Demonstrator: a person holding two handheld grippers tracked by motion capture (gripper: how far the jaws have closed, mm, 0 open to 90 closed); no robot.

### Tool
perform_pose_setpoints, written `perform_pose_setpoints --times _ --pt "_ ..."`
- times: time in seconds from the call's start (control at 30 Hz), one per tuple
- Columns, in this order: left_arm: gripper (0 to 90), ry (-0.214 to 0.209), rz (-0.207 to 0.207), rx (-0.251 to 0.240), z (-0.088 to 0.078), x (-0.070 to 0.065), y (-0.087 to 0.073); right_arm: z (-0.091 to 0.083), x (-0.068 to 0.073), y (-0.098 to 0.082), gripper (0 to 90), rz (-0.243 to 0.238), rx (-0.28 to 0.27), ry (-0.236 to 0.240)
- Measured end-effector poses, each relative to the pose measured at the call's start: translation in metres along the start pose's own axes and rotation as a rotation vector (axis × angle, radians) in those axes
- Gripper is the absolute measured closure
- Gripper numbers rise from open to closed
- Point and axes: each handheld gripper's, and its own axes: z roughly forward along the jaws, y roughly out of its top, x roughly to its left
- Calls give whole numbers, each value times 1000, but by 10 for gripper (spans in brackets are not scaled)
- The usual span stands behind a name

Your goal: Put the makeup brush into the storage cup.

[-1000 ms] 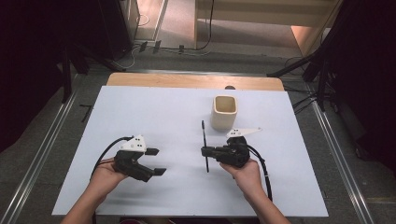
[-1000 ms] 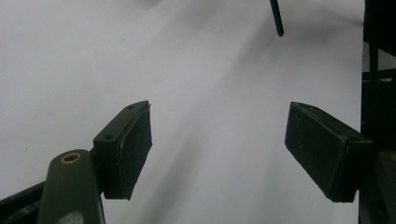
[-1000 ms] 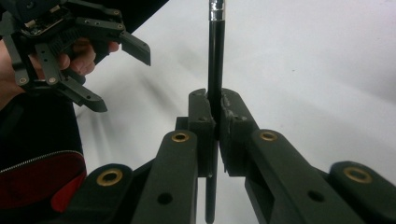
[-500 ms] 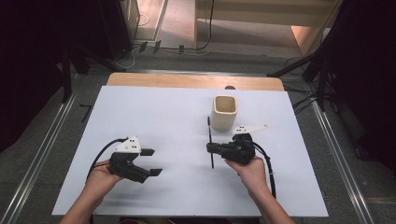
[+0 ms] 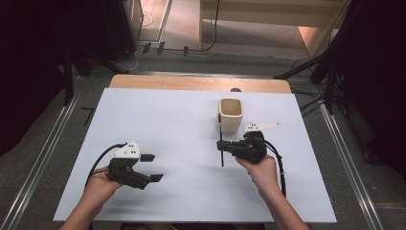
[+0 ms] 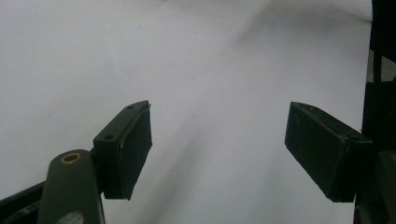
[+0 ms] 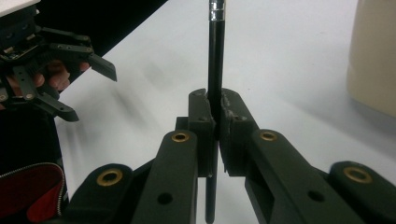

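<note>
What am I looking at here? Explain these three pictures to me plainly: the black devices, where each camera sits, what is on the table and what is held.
No robot is at work here. A person sits at a white table and holds a hand-operated tool with two jaws in each hand.

The wide picture comes from a camera above the person, looking forward and down. The left gripper is at its left, the right gripper at its right.

The other two pictures come from small cameras riding on the tools, looking along their black jaws. In the left gripper view the jaws stand apart over bare table, with nothing between them. In the right gripper view the jaws are closed on a thin black pen.

A cream cup stands on the table just beyond the pen.
</note>
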Motion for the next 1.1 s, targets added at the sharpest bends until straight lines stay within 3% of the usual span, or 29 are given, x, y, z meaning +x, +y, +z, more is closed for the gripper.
perform_pose_setpoints --times 0.4,0.87,1.1 --pt "233 10 -4 -4 -4 0 -4 -9 -13 7 858 10 -20 -34" --pt "234 7 -19 -13 -6 1 -7 -12 -17 32 857 -17 -41 -80" --pt "234 11 -21 -9 -7 2 -6 -12 -22 42 857 1 -45 -84"
